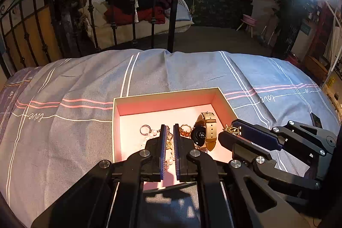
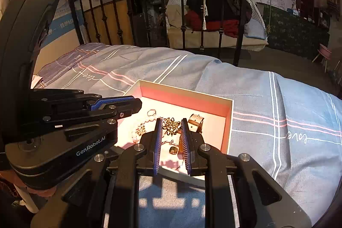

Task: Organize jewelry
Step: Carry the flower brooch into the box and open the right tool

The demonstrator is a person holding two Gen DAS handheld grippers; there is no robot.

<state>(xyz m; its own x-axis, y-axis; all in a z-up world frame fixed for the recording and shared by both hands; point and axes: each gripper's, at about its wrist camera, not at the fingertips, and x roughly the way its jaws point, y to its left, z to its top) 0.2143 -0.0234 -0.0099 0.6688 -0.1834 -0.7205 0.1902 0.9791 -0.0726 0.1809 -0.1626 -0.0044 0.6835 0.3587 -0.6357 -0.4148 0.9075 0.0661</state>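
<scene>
A shallow pink-lined box [image 1: 168,99] [image 2: 188,97] lies on the bed. Inside it are a watch with a tan strap [image 1: 204,131] [image 2: 195,121], a pearl string with a ring [image 1: 147,134] [image 2: 149,115], an amber ring [image 1: 185,130], and a gold chain cluster [image 2: 171,125]. My left gripper [image 1: 170,131] hovers low over the box's middle, its jaws a narrow gap apart with nothing clamped. My right gripper [image 2: 172,124] is partly open around the gold chain; in the left wrist view [image 1: 233,130] the chain hangs at its tips.
The blue-grey plaid bedsheet [image 1: 85,82] covers the bed around the box. A black iron bed rail [image 1: 132,5] [image 2: 181,14] stands at the far edge. A swing seat with clothes [image 1: 136,8] lies beyond it.
</scene>
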